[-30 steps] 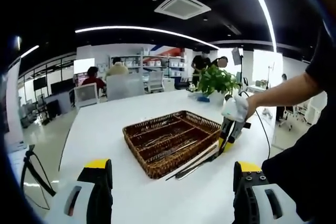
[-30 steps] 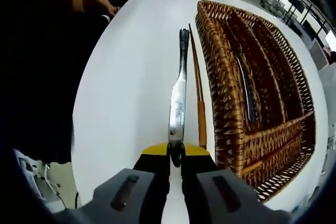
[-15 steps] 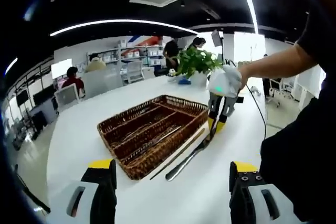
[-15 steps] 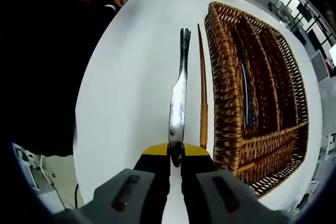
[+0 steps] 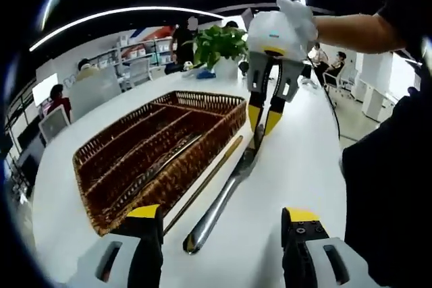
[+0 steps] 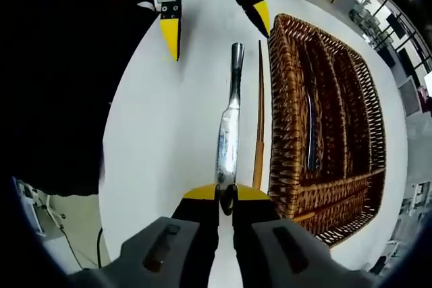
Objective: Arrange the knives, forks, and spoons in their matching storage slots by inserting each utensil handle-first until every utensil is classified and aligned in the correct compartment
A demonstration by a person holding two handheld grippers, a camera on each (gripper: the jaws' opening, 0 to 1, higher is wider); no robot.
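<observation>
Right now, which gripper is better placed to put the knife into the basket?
The right gripper. It is shut on the blade end of the knife, which lies beside the basket with its handle pointing away. The left gripper hangs open past the handle end, holding nothing.

Bright ceiling strip lights (image 5: 101,15), glare on white table (image 6: 169,119), perhaps slight edge blur

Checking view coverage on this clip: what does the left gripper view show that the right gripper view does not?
Left gripper view alone: a potted plant and seated people behind the table.
Right gripper view alone: a utensil lying inside the wicker tray.
Both: the tray, the knife pinched by the right gripper, a chopstick beside it, and the open left gripper.
</observation>
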